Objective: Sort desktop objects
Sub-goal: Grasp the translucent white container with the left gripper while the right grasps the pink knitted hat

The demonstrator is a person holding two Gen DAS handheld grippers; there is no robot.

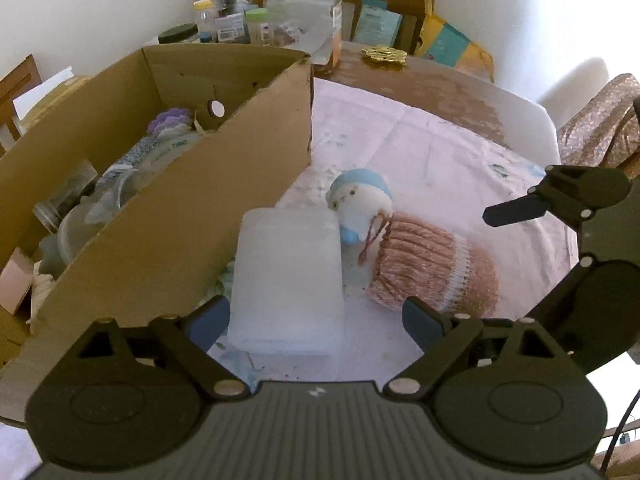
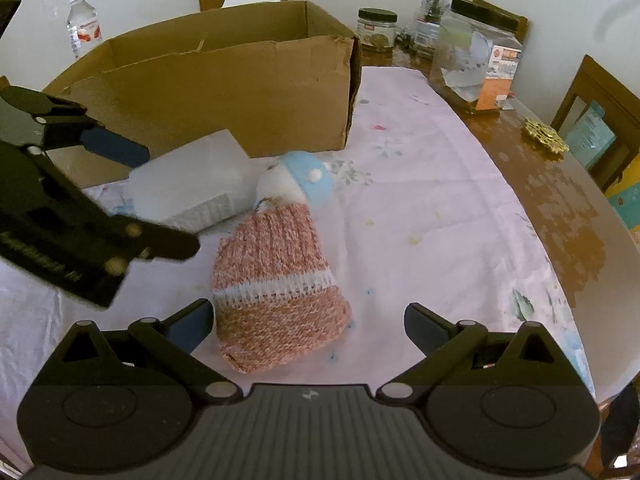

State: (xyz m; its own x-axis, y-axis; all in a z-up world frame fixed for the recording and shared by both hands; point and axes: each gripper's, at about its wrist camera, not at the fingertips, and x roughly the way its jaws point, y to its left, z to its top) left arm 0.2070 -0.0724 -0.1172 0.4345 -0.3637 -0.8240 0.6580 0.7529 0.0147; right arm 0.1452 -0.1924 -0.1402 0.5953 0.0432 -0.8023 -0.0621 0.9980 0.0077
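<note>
Two wide-open grippers hover in the approach step, the left gripper (image 1: 316, 322) straddling the frosted container (image 1: 286, 280) beside the cardboard box (image 1: 168, 216), the right gripper (image 2: 308, 326) over the knitted sock (image 2: 276, 288); closing seems next.

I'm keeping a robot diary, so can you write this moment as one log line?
left hand-held gripper: open around frosted box | right hand-held gripper: open over knitted hat | doll: on cloth | cardboard box: beside
</note>
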